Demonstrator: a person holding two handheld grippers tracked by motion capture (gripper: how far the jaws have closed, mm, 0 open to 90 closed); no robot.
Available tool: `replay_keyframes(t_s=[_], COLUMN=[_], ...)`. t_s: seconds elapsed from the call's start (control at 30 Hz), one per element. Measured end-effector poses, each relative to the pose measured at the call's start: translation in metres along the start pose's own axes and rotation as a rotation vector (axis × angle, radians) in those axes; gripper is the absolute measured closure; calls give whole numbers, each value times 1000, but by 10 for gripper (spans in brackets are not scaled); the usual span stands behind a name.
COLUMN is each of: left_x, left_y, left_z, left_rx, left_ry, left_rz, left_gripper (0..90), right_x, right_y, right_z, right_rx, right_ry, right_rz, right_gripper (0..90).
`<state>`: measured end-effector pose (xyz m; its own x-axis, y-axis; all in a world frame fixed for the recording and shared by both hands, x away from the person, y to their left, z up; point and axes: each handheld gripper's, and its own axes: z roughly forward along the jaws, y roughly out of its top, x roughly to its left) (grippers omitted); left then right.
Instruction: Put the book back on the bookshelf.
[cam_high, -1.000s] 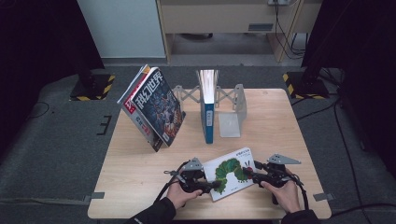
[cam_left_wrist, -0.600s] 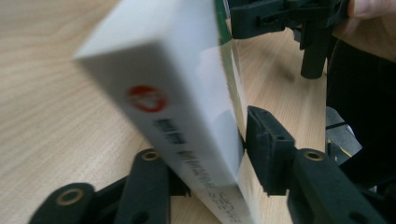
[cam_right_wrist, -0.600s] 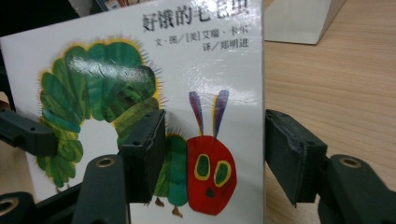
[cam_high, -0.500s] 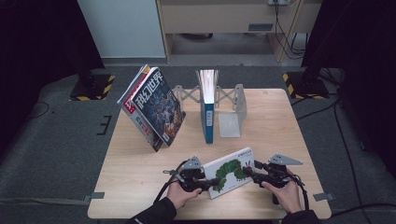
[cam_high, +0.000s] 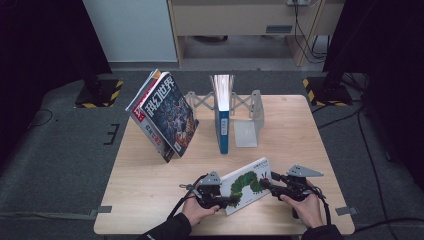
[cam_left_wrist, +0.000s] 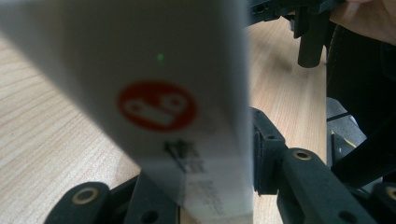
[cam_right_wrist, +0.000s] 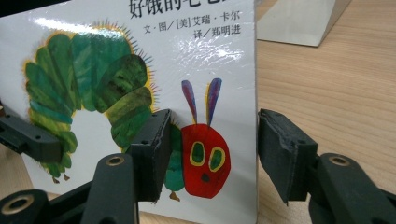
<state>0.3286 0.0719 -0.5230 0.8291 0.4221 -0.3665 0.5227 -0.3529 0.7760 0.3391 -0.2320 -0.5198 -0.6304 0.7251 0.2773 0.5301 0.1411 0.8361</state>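
high view: above, facing forward-down | gripper views: close, sharing the picture book (cam_right_wrist: 140, 70)

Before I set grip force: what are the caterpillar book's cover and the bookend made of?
The caterpillar book looks like glossy laminated card: glare streaks cross its white cover, and it stays stiff. The bookend seems thin matte grey sheet metal, bent into an L, though painted plastic is possible.

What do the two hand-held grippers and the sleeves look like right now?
Both the left hand-held gripper and the right hand-held gripper are black, with brass-coloured pivot rivets, grey three-cornered top plates and trailing black cables. The sleeves are dark.
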Motion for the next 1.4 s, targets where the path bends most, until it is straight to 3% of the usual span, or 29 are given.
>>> replay_keyframes(t_s=[0.17, 0.27, 0.43, 0.57, 0.7, 0.83, 0.9, 0.93, 1.0, 1.2, 1.4], left_x=[-1, -2, -1, -1, -2, -2, -1, -1, 0, 2, 4], left_y=[2, 3, 4, 9, 15, 19, 23, 23, 29, 37, 46], left_z=[-2, -4, -7, -13, -20, -25, -33, -33, -43, -57, -68], left_rx=[13, 18, 8, 0, 1, -13, -45, -45, -76, -127, -167], left_ry=[-11, 5, -2, 0, 15, 18, 25, 25, 43, 81, 120], left_rz=[-30, -19, -53, -60, -56, -64, -69, -69, -70, -70, -64], left_gripper=[723, 741, 744, 747, 749, 749, 749, 749, 749, 749, 749], right_x=[0, -1, -5, -9, -17, -23, -28, -28, -35, -43, -45], right_y=[0, 2, 2, 2, 1, 0, -1, -1, -4, -9, -13], right_z=[0, -2, -6, -10, -14, -17, -21, -21, -22, -22, -19], right_rx=[-6, -22, -23, -20, 15, 31, 74, 74, 125, 182, 222], right_ry=[7, 7, -14, -62, -142, -184, -260, -260, -306, -353, -367], right_rz=[1, -2, 16, 3, -16, -26, -60, -60, -64, -69, -69], right_gripper=[452, 458, 422, 407, 388, 383, 368, 368, 315, 265, 212])
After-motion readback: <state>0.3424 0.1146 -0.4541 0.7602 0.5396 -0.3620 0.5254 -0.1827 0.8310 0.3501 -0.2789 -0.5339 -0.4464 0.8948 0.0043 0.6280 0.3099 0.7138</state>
